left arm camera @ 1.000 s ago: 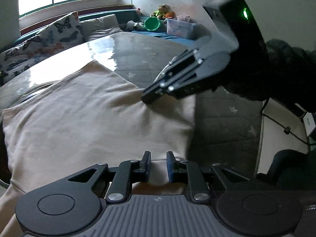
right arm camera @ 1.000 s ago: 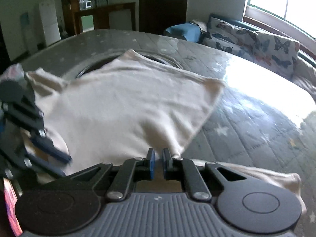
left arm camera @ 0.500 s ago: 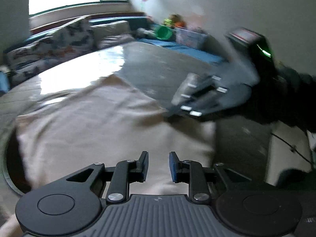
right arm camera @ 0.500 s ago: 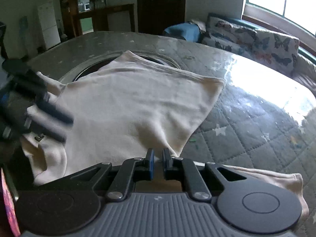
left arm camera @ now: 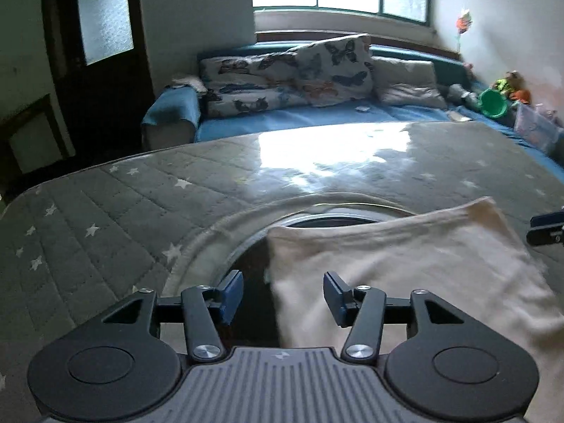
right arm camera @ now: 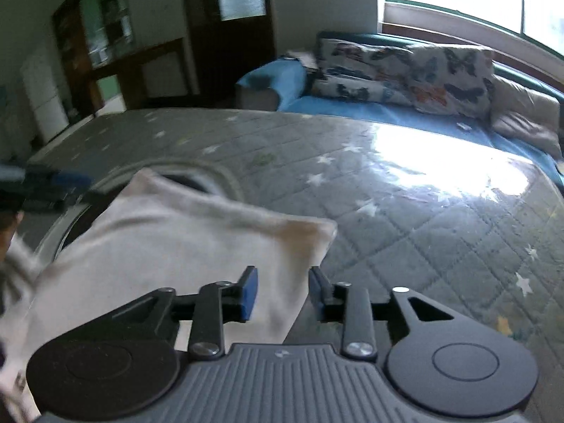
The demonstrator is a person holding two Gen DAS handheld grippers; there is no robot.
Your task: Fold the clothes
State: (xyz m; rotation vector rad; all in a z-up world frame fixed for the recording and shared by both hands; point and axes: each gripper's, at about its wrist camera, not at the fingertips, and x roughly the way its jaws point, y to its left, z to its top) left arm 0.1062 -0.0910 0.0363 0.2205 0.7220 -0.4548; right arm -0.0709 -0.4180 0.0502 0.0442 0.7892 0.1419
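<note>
A beige garment (left arm camera: pixel 405 264) lies folded flat on the grey quilted table (left arm camera: pixel 116 232), partly over a round ring set into it. In the left wrist view my left gripper (left arm camera: pixel 282 296) hovers over the garment's left edge. Its jaws are opening, and the edge runs below the gap without either pad pressing on it. In the right wrist view the garment (right arm camera: pixel 158 246) fills the lower left. My right gripper (right arm camera: pixel 283 294) is over its right edge near the corner, jaws opening, pads off the fabric. Each gripper shows blurred at the other view's edge: the right gripper (left arm camera: pixel 546 227), the left gripper (right arm camera: pixel 46 183).
A blue sofa (left arm camera: pixel 317 116) with butterfly cushions (left arm camera: pixel 292 74) runs along the table's far side under a bright window. A dark door (left arm camera: pixel 95 53) is at the back left, and a green bucket (left arm camera: pixel 495 102) with toys at the far right. Bare quilted surface (right arm camera: pixel 423 229) lies right of the garment.
Both grippers were shut near the garment's front edge. They have since parted their jaws and swung apart, the left to the garment's left edge and the right to its right edge.
</note>
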